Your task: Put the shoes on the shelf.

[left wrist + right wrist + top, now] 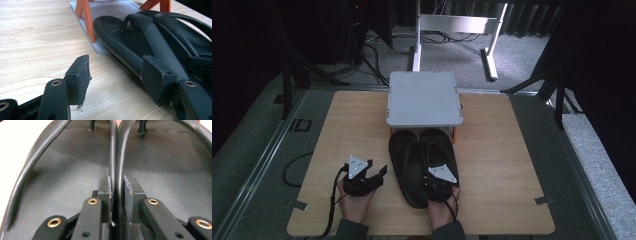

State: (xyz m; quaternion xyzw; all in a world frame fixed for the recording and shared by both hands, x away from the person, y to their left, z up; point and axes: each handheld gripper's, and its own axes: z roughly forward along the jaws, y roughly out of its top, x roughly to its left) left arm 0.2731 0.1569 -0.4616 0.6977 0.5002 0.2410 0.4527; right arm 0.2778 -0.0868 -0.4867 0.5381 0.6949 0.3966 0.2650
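Two black flip-flops (pixel 404 160) (pixel 441 145) lie side by side on the wooden table, toes under a grey stand (pixel 424 97). My right gripper (pixel 433 179) is at their heel end. In the right gripper view its jaws (pixel 117 187) are shut on the two inner rims, pressing the left sole (pixel 70 170) and the right sole (pixel 165 165) together. My left gripper (pixel 377 169) rests on the table just left of the pair. It is open (pixel 117 72), with bare wood between its pads and the nearer flip-flop (pixel 130 42) beside its right pad.
The grey stand has orange legs (pixel 86 17) and a grey base plate (pixel 82 15) that the flip-flops' toes lie on. Bare wood (pixel 507 150) surrounds the pair left and right. Tape marks (pixel 544 200) sit near the table's front corners. Cables trail from both grippers.
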